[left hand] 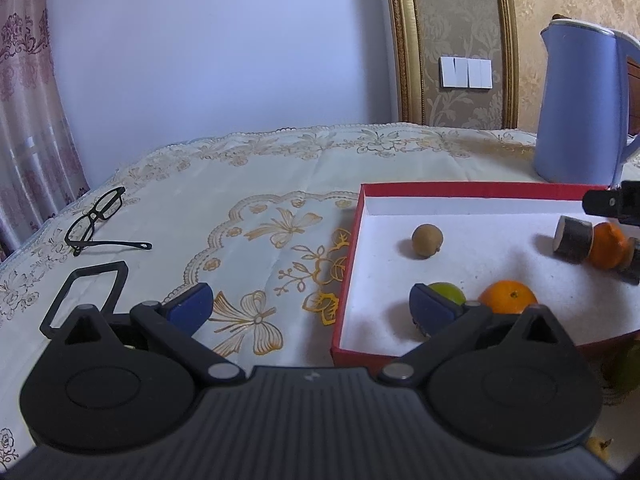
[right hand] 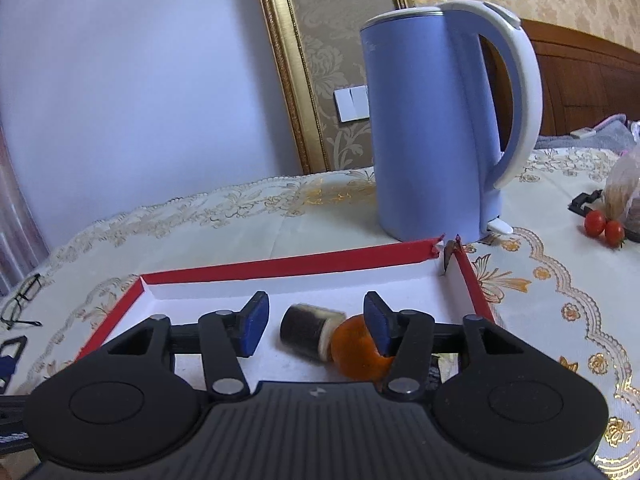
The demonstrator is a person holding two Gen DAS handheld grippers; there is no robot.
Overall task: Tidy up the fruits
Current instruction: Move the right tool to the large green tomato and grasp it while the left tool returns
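Right gripper [right hand: 316, 330] is hanging spread over the red box [right hand: 280, 266] w/ the orange [right hand: 356, 350] lying just inside its right finger, touching it — left gripper [left hand: 312, 306], also spread, is sitting farther off.

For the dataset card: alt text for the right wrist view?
The open right gripper hovers inside a red box, jaws spread around a dark roll and an orange. A blue kettle stands behind on the embroidered tablecloth.
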